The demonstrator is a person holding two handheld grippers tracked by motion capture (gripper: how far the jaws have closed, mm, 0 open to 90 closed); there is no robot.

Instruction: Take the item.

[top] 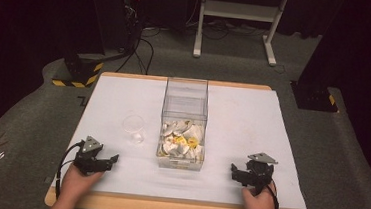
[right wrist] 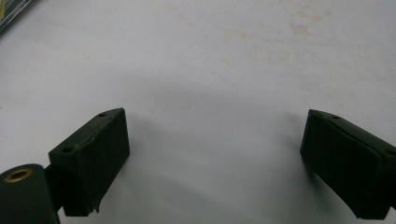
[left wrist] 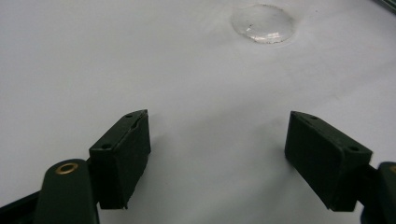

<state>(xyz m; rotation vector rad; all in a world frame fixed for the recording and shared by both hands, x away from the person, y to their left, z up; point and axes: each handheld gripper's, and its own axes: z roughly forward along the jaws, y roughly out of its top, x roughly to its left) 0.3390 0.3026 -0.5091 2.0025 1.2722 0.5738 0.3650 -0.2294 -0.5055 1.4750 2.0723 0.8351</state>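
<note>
A white-covered table [top: 252,120] with a wooden rim is seen from above. A tall clear box [top: 184,124] stands at the middle of the surface, nearer the far edge than the near one; crumpled white and yellow pieces [top: 181,140] lie in its near end. A small clear glass [top: 134,128] stands just left of the box, apart from it.

The left gripper [top: 99,162] is held near the near left corner, the right gripper [top: 252,176] near the near right corner, each just inside the near edge and gripped by a hand [top: 74,183]. Bare surface lies between them and in front of the box; wide open strips run along both side edges.

In the left gripper view the jaws are spread wide with nothing between them, and the glass's base [left wrist: 264,23] is seen ahead, right of centre. In the right gripper view the jaws are likewise released and empty, over faintly stained white surface [right wrist: 261,42]; a box corner is caught at the upper left.

Grey carpet, black-and-yellow-striped bases [top: 75,73] and a white frame's legs [top: 235,23] surround the table in a dark room.
</note>
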